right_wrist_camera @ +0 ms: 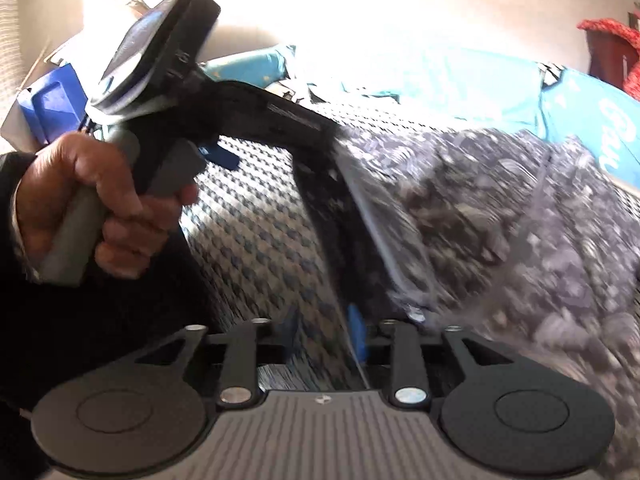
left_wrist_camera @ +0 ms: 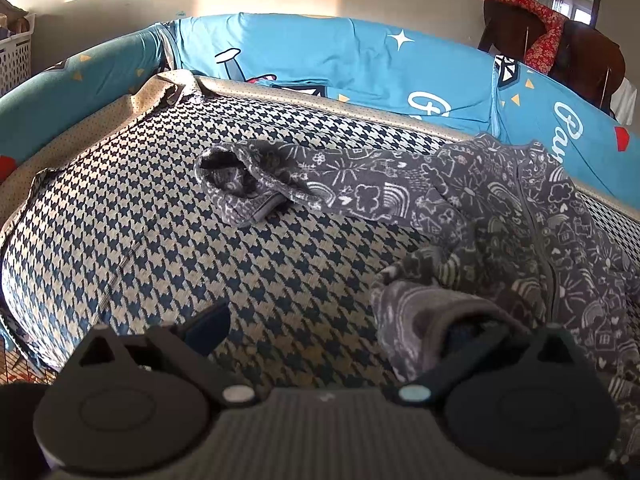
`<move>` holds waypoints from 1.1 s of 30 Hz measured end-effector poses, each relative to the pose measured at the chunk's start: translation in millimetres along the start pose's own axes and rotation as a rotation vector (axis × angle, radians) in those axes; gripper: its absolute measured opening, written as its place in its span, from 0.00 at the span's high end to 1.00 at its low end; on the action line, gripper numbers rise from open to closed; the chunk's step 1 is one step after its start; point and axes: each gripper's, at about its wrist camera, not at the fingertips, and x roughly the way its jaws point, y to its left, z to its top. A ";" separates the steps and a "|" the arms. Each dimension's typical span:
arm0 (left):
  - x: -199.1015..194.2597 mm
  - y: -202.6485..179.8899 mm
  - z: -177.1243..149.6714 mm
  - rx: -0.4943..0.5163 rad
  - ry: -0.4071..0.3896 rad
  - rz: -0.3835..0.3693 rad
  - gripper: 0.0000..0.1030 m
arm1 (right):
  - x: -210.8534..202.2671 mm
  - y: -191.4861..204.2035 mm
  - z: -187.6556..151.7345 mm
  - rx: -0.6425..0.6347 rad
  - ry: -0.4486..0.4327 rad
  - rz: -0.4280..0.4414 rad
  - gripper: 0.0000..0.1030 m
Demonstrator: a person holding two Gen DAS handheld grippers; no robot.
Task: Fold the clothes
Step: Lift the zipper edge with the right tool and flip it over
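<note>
A grey fleece onesie (left_wrist_camera: 520, 216) with white doodles and a front zip lies on the houndstooth cover (left_wrist_camera: 180, 220), to the right. One limb (left_wrist_camera: 248, 184) stretches out to the left. A nearer cuff (left_wrist_camera: 432, 308) is draped over the right finger of my left gripper (left_wrist_camera: 340, 328), which is wide open; only its left blue pad (left_wrist_camera: 208, 328) shows. In the right wrist view the onesie (right_wrist_camera: 500, 208) is blurred. My right gripper (right_wrist_camera: 323, 336) has a narrow gap between its fingers, and the garment's edge runs along the right pad (right_wrist_camera: 356, 336). A hand (right_wrist_camera: 100, 200) holds the left gripper's handle.
Blue cartoon-print cushions (left_wrist_camera: 340, 60) line the back and left of the cover. A white laundry basket (left_wrist_camera: 16, 56) stands at far left. A dark wooden chair with a red cloth (left_wrist_camera: 560, 40) is at back right. A blue box (right_wrist_camera: 52, 108) sits behind the hand.
</note>
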 end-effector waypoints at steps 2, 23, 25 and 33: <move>0.0 -0.1 -0.5 0.000 0.003 -0.003 0.00 | 9.2 6.4 6.7 -0.025 -0.003 0.002 0.68; -32.5 1.3 5.1 -0.002 0.000 -0.076 0.00 | 57.8 38.2 23.2 -0.029 0.003 0.187 0.94; -35.4 0.1 4.7 0.003 0.005 -0.086 0.00 | 55.6 47.0 24.1 -0.040 -0.003 0.222 0.94; -44.4 -1.4 -4.1 -0.010 0.052 -0.103 0.00 | 64.1 53.1 11.8 -0.045 0.043 0.236 0.94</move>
